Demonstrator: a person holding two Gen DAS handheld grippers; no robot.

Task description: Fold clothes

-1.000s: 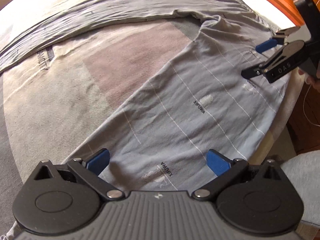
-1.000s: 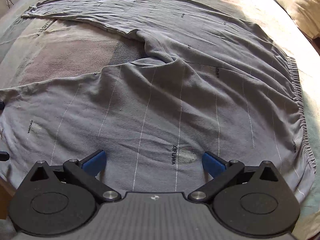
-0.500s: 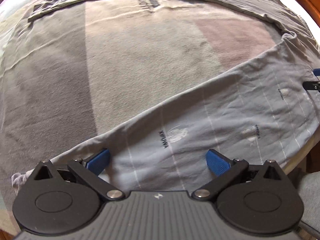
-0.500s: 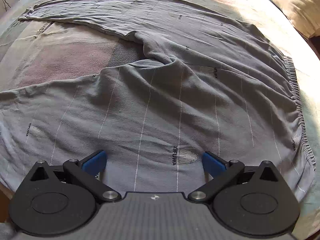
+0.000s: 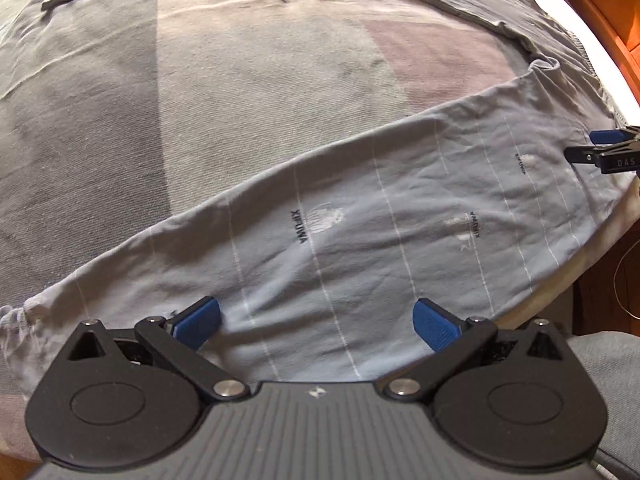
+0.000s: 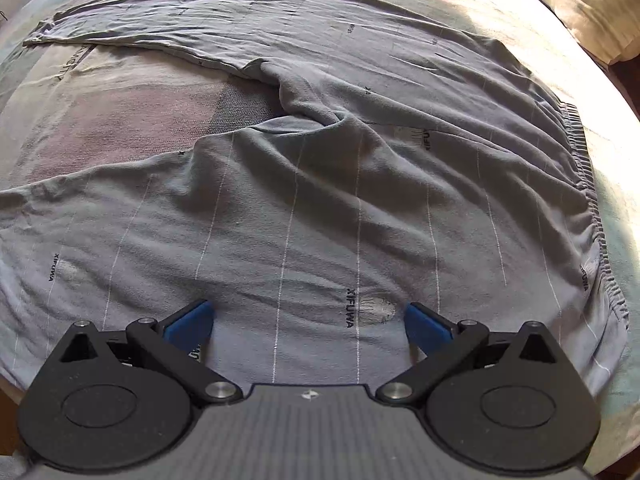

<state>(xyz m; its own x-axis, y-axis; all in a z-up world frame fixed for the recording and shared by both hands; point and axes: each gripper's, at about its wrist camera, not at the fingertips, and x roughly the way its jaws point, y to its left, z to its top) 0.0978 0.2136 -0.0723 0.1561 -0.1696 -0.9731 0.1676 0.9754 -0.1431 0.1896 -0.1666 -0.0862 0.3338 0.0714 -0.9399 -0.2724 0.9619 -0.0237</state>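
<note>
Grey trousers (image 6: 320,184) with thin white stripes and "XFUWA" prints lie spread flat on the bed, legs splayed apart. Their elastic waistband (image 6: 588,208) runs down the right of the right wrist view. The near leg (image 5: 360,232) crosses the left wrist view, its cuff (image 5: 16,316) at the far left. My left gripper (image 5: 316,320) hovers open over the lower part of that leg, nothing between its blue pads. My right gripper (image 6: 308,320) is open above the thigh area near the bed edge; its tip (image 5: 600,148) also shows at the right edge of the left wrist view.
The bed cover (image 5: 240,100) has grey, beige and mauve blocks. A pillow (image 6: 580,0) lies at the top right. Orange wooden furniture (image 5: 608,8) stands beyond the bed's far side. A grey-clad knee (image 5: 600,360) sits by the near bed edge.
My left gripper has swung left along the near trouser leg toward the cuff, so the right gripper slid to the frame's edge. The right gripper has barely moved. Both stayed open.
</note>
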